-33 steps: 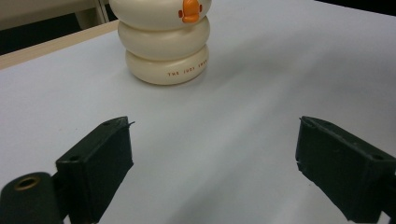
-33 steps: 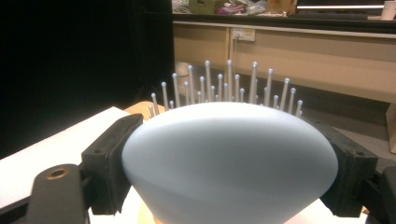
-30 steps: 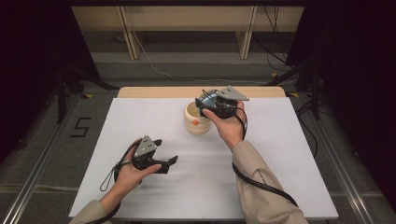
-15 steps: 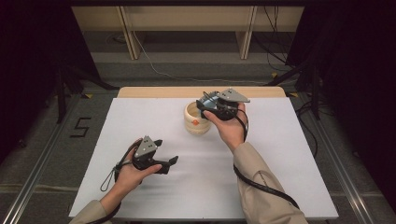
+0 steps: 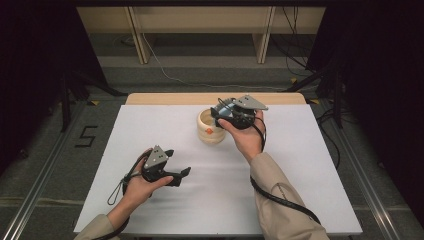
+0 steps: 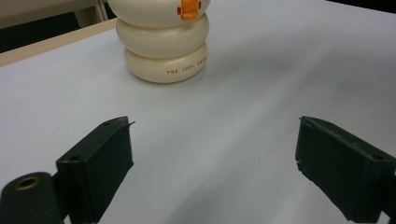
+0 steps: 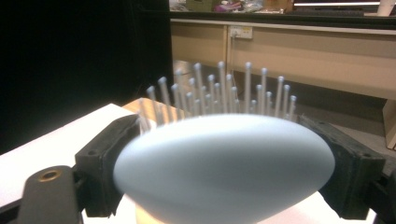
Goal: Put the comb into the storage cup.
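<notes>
Over cream holder (image 5: 210,127), right gripper (image 5: 220,112) jaws grasp brush (image 7: 224,158); left gripper (image 5: 184,172) released, table (image 5: 300,165) open.

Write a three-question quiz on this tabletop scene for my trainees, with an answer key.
1. Which gripper has the pale blue hairbrush between its jaws?
2. True or false: the left gripper is clamped on the cream ringed holder.
3. The holder stands: A) on the white table; B) on the floor; C) on a shelf.

Key: 1. The right gripper, whose jaws have just opened a little around the hairbrush. 2. False: it is open, empty and apart from the holder. 3. A.
</notes>
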A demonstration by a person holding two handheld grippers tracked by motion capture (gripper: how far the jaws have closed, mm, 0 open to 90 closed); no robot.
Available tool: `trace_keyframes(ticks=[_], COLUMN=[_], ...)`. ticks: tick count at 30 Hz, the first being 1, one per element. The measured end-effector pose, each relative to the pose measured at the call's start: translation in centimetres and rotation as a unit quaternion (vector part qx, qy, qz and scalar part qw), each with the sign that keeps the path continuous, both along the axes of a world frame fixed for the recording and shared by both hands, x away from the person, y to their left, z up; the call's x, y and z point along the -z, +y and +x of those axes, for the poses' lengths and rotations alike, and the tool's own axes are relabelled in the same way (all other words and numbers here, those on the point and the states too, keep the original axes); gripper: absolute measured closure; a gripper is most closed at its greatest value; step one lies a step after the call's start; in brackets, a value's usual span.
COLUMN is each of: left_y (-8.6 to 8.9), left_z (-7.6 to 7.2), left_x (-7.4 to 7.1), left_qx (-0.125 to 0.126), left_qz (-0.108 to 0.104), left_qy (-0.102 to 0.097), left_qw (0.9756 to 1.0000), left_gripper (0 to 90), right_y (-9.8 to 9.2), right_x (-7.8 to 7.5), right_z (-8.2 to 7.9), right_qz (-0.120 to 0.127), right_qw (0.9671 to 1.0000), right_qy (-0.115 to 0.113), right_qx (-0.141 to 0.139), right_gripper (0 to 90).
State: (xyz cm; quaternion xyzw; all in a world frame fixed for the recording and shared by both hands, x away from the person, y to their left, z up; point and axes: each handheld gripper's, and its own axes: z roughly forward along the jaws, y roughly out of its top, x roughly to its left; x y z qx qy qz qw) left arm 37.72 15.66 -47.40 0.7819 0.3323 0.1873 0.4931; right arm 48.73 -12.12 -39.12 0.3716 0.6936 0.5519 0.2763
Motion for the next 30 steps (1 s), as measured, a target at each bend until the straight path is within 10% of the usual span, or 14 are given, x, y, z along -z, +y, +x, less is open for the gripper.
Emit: trace_keyframes(ticks=[30], left_y=[0.1], left_z=[0.0], left_x=[-0.1], left_qx=[-0.003], left_qz=[-0.003], left_qy=[0.0], left_qw=[1.0], left_gripper=[10.6], right_y=[-1.2], right_x=[-1.4], right_z=[-1.0], right_qz=[0.007], right_qw=[0.9998], right_qy=[-0.013], right_qx=[-0.016], right_gripper=[11.1])
